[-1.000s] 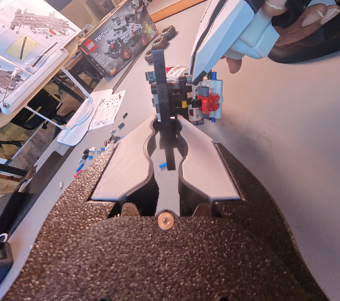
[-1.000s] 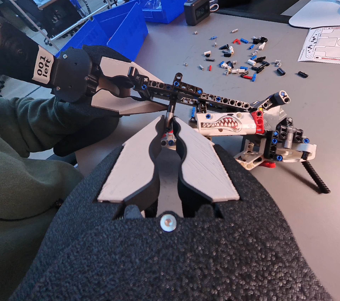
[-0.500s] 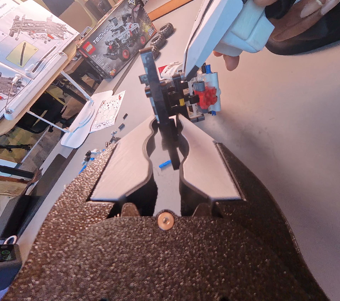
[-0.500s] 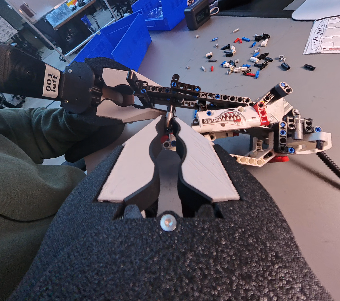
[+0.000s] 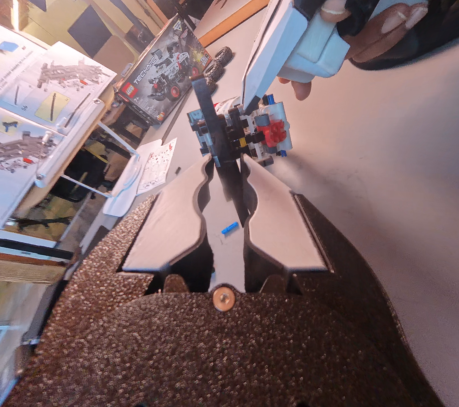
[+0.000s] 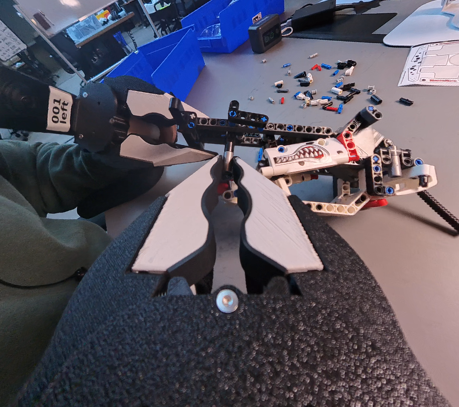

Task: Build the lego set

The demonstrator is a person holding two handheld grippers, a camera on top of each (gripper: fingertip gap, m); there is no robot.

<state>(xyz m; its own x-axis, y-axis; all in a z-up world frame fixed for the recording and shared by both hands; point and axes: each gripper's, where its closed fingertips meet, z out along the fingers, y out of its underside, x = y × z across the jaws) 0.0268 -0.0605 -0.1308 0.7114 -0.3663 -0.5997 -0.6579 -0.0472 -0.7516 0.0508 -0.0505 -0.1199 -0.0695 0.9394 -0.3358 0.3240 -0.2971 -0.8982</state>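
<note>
The half-built Lego truck chassis (image 6: 303, 155) has a long black beam (image 6: 293, 127), a white shark-teeth panel and red parts. Its far end rests on the grey table (image 6: 372, 270). My left gripper (image 5: 224, 160) is shut on the near end of the black beam (image 5: 211, 121), which stands tilted to the left. The left gripper also shows at the left of the right wrist view (image 6: 206, 134), holding that end up. My right gripper (image 6: 227, 159) is shut on a thin grey pin (image 6: 227, 152) under the beam. The right gripper reaches down onto the model in the left wrist view (image 5: 250, 104).
Loose small parts (image 6: 323, 89) lie scattered beyond the model, and one blue pin (image 5: 229, 231) lies below my left gripper. A sticker sheet (image 6: 432, 64), a black device (image 6: 264, 33) and blue bins (image 6: 223, 19) stand behind. The set box (image 5: 164, 79), tyres (image 5: 219, 62) and instruction booklet (image 5: 49, 96) are left. Only a small space, under 4 cm, lies between the two pairs of fingers.
My left gripper has rolled, so the black beam now leans left instead of standing upright. The model's held end has risen slightly. Both grippers keep their grips.
</note>
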